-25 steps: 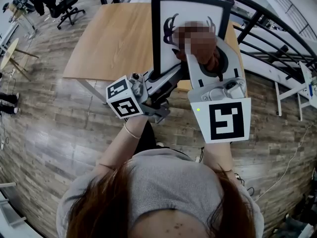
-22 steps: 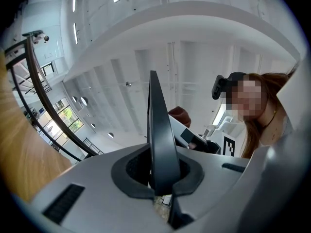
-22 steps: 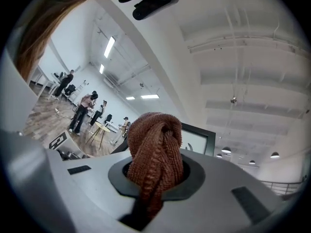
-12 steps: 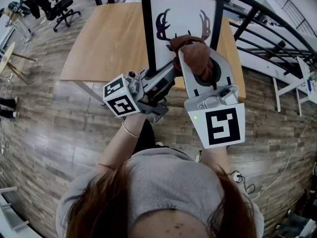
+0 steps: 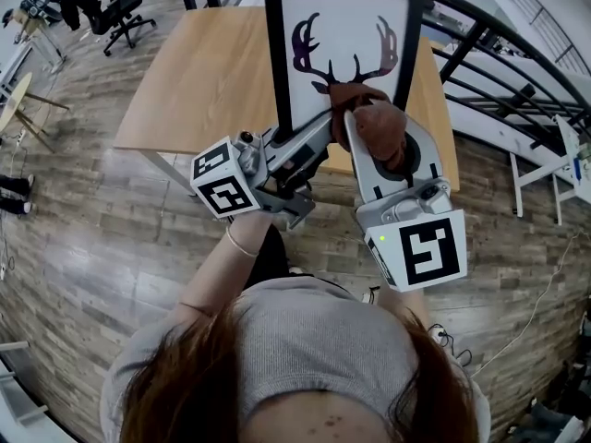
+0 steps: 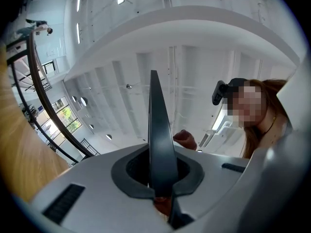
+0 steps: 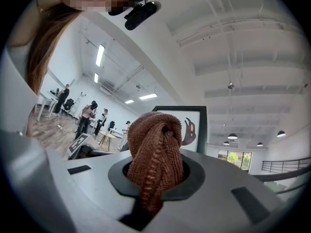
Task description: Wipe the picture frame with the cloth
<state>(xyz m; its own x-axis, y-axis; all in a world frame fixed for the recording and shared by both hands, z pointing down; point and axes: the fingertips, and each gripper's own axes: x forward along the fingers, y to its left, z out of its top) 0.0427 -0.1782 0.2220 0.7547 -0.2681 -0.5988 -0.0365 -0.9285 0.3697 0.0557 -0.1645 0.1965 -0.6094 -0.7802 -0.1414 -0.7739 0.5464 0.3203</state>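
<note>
Cloth [image 5: 377,125] in right gripper [image 5: 362,123], left gripper [image 5: 314,137] clamping picture frame [image 5: 343,30]

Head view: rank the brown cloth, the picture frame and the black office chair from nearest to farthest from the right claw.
1. Brown cloth: clamped in the right claw itself.
2. Picture frame: upright on the table, directly beyond the cloth.
3. Black office chair: far off on the floor, upper left.

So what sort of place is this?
Probably an open-plan office or lab space: a pale wooden table, a black swivel office chair and a black metal railing beside plank flooring.
</note>
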